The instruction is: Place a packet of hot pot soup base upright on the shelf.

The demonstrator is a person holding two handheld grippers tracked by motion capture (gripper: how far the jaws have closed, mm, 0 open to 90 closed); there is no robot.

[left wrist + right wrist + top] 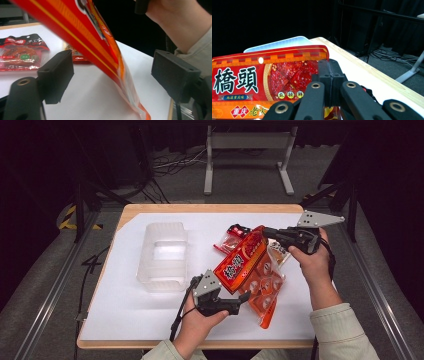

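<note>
A red-orange snack bag (240, 260) with large Chinese characters hangs slanted over the middle of the table. My right gripper (265, 232) is shut on its upper edge; in the right gripper view the jaws (329, 75) pinch the bag (249, 77) near its top right corner. My left gripper (245, 299) stands open at the bag's lower end. In the left gripper view the bag (82, 32) slants down between the two jaws (113, 71), and neither pad touches it.
A clear plastic tub (164, 255) stands left of centre on the white sheet (130, 315). Under the bag lie a clear pack of orange pieces (265, 287), a red packet (232, 236) (21, 53) and another small packet (277, 252).
</note>
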